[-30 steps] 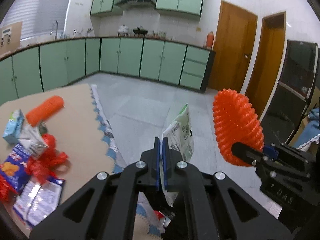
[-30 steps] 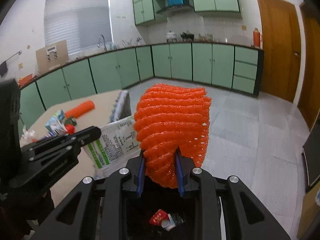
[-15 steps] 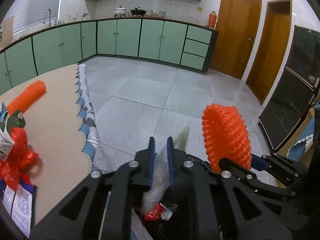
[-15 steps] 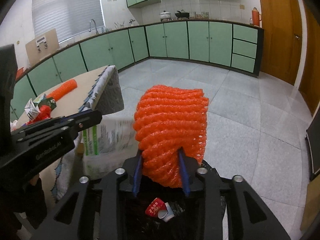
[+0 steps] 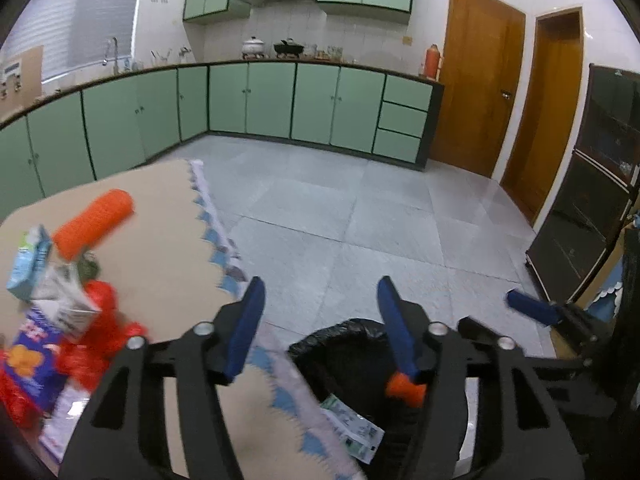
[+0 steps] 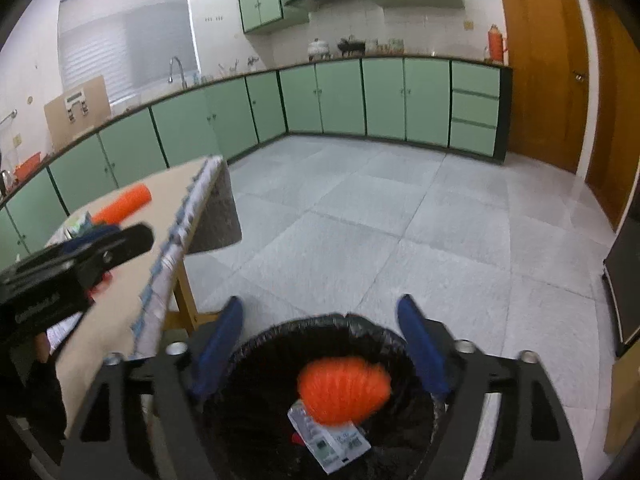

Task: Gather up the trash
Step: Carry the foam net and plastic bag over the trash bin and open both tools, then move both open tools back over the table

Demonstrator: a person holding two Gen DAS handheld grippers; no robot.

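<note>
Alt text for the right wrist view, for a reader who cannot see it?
The open right claw hangs over a black-lined trash bin holding an orange foam net and a white wrapper. A table with more trash stands left.

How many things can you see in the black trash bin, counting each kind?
In the bin, seen from the right wrist view:
orange net: 1
white packet: 1
red scrap, only just peeking out: 1
Total: 3 that show; anything deeper down is hidden.
</note>
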